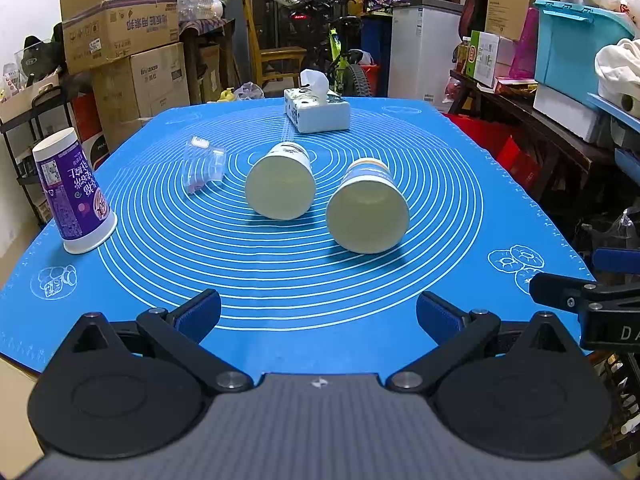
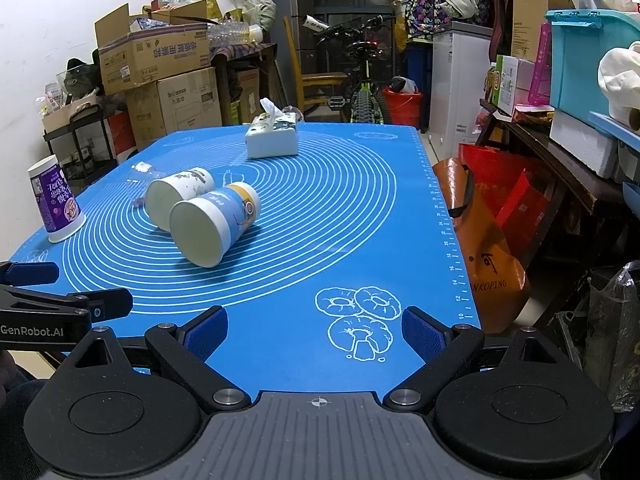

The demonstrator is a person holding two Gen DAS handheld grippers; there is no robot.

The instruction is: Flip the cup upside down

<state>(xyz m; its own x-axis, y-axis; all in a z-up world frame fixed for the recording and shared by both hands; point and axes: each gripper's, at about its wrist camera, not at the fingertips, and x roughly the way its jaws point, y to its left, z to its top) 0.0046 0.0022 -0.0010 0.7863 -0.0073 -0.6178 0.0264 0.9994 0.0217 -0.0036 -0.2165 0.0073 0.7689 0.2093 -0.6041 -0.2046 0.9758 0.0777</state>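
Two paper cups lie on their sides on the blue mat (image 1: 320, 280), mouths toward me. One is white with dark print (image 1: 280, 184) (image 2: 176, 196). The other has a blue and yellow band (image 1: 367, 208) (image 2: 212, 224). A purple cup (image 1: 72, 196) (image 2: 54, 204) stands upside down at the mat's left edge. My left gripper (image 1: 318, 316) is open and empty near the front edge, short of the cups. My right gripper (image 2: 314, 330) is open and empty at the front right, over the doughnut drawing.
A white tissue box (image 1: 316, 114) (image 2: 272, 140) stands at the far middle of the mat. A clear plastic wrapper (image 1: 202, 168) lies left of the cups. Boxes, a bicycle and shelves surround the table; an orange bag (image 2: 480, 240) stands at its right.
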